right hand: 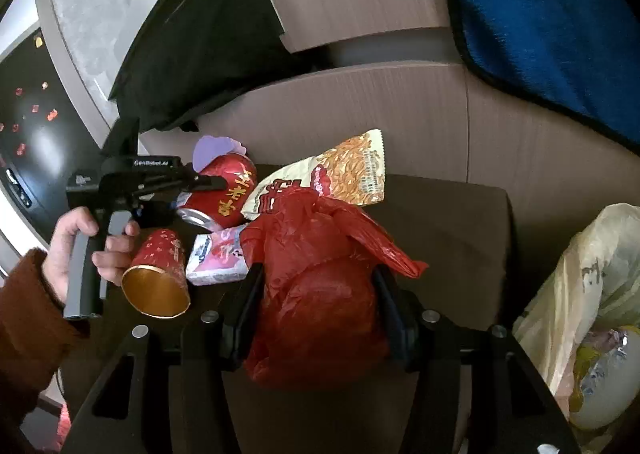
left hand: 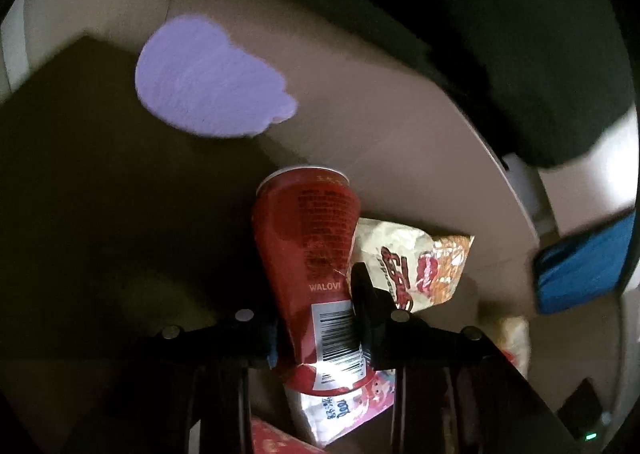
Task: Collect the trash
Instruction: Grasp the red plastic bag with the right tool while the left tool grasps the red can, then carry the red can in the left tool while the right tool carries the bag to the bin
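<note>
Left wrist view: your left gripper (left hand: 320,314) is clamped on a red can (left hand: 310,254), a smooth metal cylinder lying on its side with its rim pointing away from you. Both pads press the can's flanks near the white barcode panel. The can lies on a dark, matte brown seat surface (left hand: 120,213). Just beside it on the right lies a crinkled, glossy cream snack bag (left hand: 416,258). A flat lilac pad (left hand: 208,77) with a fuzzy texture rests farther off, well apart from the can.

Right wrist view: your right gripper (right hand: 316,306) has its jaws set wide around a red plastic bag (right hand: 320,286), thin and wrinkled, bunched into a rounded bundle; both pads bear on its sides. Ahead of it on the same seat lie the snack bag, the can, a small tissue pack (right hand: 218,258) and a tipped red paper cup (right hand: 158,278) with a gold interior. Your left hand (right hand: 80,250) grips the other tool's handle. A translucent pale bag (right hand: 592,314) sits at right.
</note>
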